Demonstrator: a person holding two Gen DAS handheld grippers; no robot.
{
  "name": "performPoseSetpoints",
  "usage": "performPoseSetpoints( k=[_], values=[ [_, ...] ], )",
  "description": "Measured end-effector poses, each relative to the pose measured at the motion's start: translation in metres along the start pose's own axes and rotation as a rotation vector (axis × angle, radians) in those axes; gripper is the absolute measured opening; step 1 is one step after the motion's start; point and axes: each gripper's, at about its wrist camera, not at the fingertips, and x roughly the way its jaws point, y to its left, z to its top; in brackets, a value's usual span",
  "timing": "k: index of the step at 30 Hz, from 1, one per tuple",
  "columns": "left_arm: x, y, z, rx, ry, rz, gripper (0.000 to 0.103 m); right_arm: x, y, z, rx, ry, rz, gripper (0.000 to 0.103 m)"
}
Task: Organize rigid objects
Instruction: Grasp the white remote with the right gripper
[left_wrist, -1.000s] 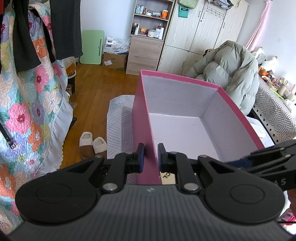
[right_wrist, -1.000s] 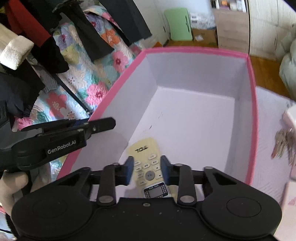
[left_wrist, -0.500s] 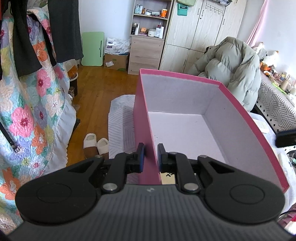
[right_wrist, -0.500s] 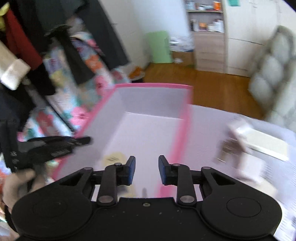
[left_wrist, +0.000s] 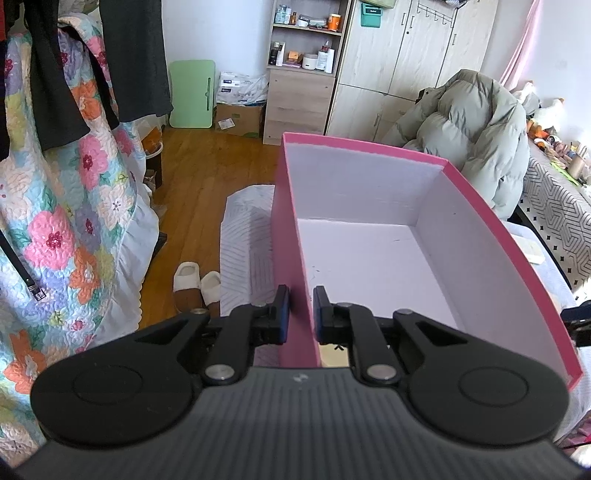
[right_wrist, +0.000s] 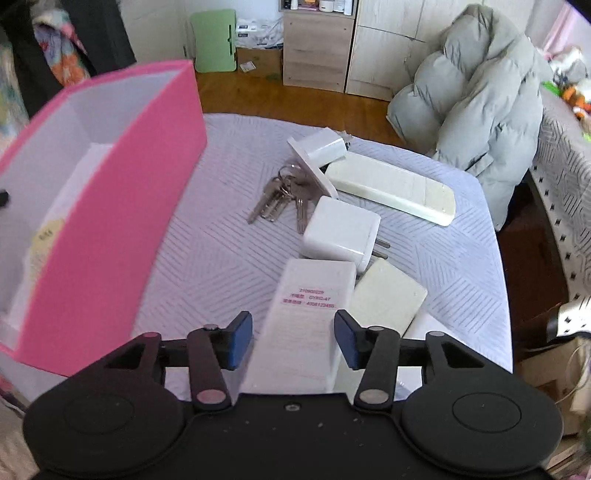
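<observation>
My left gripper (left_wrist: 300, 314) is shut on the left wall of the pink box (left_wrist: 291, 229), one finger outside and one inside. The box also shows at the left of the right wrist view (right_wrist: 110, 221), with a yellowish remote (right_wrist: 46, 236) lying inside. My right gripper (right_wrist: 293, 339) is open, its fingers on either side of a white remote (right_wrist: 306, 317) that lies back up on the table. Beyond it lie a white plug adapter (right_wrist: 341, 232), a bunch of keys (right_wrist: 280, 199), a cream flat box (right_wrist: 388, 299), a long cream remote (right_wrist: 391, 184) and a white charger (right_wrist: 321, 147).
The items lie on a grey patterned tablecloth (right_wrist: 221, 251). A grey puffer jacket (right_wrist: 480, 96) hangs on a chair behind the table. A floral quilt (left_wrist: 55, 221) hangs at the left, slippers (left_wrist: 195, 288) on the wood floor below.
My right gripper let go of the yellowish remote inside the box, swung right out of the box, opened wider and now straddles the white remote. The left gripper kept its hold on the box wall.
</observation>
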Motion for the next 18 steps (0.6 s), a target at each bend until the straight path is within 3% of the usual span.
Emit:
performPoseSetpoints(
  k=[2, 12, 14, 18],
  values=[
    [0.0, -0.002, 0.0, 0.004, -0.001, 0.004, 0.012, 0.001, 0.0, -0.005, -0.023, -0.007, -0.013, 0.064],
    [-0.006, -0.005, -0.002, 0.022, -0.016, 0.015, 0.011, 0.026, 0.008, -0.004, -0.101, 0.035, -0.115, 0.069],
    [-0.006, -0.006, -0.002, 0.02, -0.016, 0.014, 0.011, 0.031, 0.009, -0.004, -0.107, 0.024, -0.138, 0.074],
    [-0.012, -0.006, -0.002, 0.016, -0.022, 0.012, 0.009, 0.033, 0.01, 0.002, -0.108, 0.001, -0.139, 0.071]
  ],
)
